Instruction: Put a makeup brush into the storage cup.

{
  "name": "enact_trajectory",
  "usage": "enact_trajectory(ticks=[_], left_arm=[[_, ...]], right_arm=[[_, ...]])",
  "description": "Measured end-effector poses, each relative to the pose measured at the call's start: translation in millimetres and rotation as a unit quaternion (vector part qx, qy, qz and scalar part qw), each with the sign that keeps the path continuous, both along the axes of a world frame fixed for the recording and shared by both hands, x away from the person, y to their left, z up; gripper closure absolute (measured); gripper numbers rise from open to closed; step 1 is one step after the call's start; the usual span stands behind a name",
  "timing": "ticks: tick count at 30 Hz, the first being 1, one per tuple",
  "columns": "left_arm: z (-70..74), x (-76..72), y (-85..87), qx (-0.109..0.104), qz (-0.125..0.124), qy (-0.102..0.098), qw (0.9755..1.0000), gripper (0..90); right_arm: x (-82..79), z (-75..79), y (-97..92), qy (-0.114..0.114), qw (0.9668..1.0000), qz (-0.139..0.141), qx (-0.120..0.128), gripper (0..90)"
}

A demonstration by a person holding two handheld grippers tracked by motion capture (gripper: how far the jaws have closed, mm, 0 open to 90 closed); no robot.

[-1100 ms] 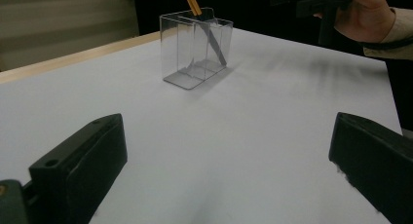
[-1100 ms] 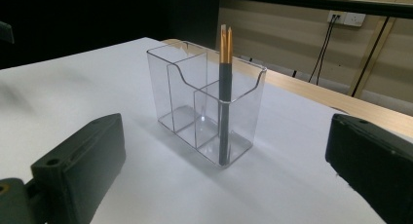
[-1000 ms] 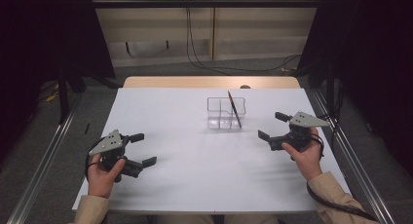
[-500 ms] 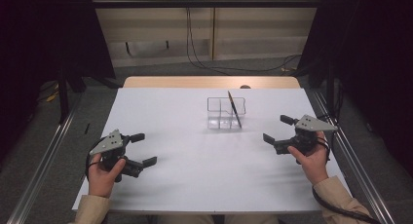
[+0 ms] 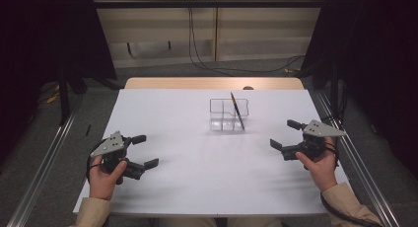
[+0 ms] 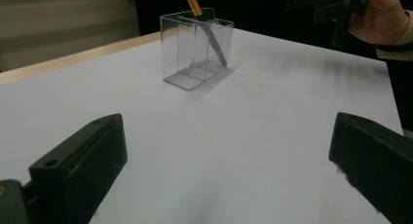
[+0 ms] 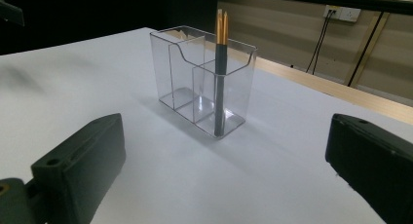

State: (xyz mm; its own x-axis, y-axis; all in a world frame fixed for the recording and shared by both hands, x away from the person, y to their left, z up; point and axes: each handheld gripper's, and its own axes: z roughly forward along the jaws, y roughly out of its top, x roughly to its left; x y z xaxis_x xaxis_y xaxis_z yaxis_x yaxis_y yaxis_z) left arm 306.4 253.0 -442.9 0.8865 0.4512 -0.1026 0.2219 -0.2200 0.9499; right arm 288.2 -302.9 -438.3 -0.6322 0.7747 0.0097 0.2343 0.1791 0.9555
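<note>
A clear plastic organiser (image 5: 228, 114) with several compartments stands on the white table top (image 5: 197, 187), right of its middle. Two thin dark pencils with golden tops (image 5: 236, 110) lean side by side in its right-hand compartment. My left gripper (image 5: 146, 150) rests open at the near left, held in a hand and pointing right. At the near right my right gripper (image 5: 284, 133) is also open, aimed at the organiser. The left gripper view has the organiser (image 6: 197, 51) far beyond my open left gripper (image 6: 226, 175). The right gripper view brings the organiser (image 7: 204, 78) and pencils (image 7: 220, 73) closer, ahead of my open right gripper (image 7: 224, 175).
A wooden strip (image 5: 212, 83) edges the table's far side. Metal rails (image 5: 355, 163) run along both sides, and dark curtains hang beyond them. Cables (image 5: 197, 49) lie on the floor behind. In the left gripper view the other hand with its gripper (image 6: 336, 2) is at top right.
My right gripper has drawn back a little toward the near right edge, away from the organiser. The left gripper has barely moved. Both stay open.
</note>
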Motion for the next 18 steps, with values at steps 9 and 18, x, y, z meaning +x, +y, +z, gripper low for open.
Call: enact_trajectory(ticks=[9,18], left_arm=[[0.2,-0.1,0.2,-0.001,0.001,0.0,1.0,0.4],[0.0,0.6,-0.4,0.0,0.0,0.0,1.0,0.4]], right_arm=[[-8.8,-1.6,-6.6,0.002,1.0,0.002,-0.002,0.5],[-14.7,-4.5,-13.0,0.01,0.9999,-0.002,-0.004,0.6]])
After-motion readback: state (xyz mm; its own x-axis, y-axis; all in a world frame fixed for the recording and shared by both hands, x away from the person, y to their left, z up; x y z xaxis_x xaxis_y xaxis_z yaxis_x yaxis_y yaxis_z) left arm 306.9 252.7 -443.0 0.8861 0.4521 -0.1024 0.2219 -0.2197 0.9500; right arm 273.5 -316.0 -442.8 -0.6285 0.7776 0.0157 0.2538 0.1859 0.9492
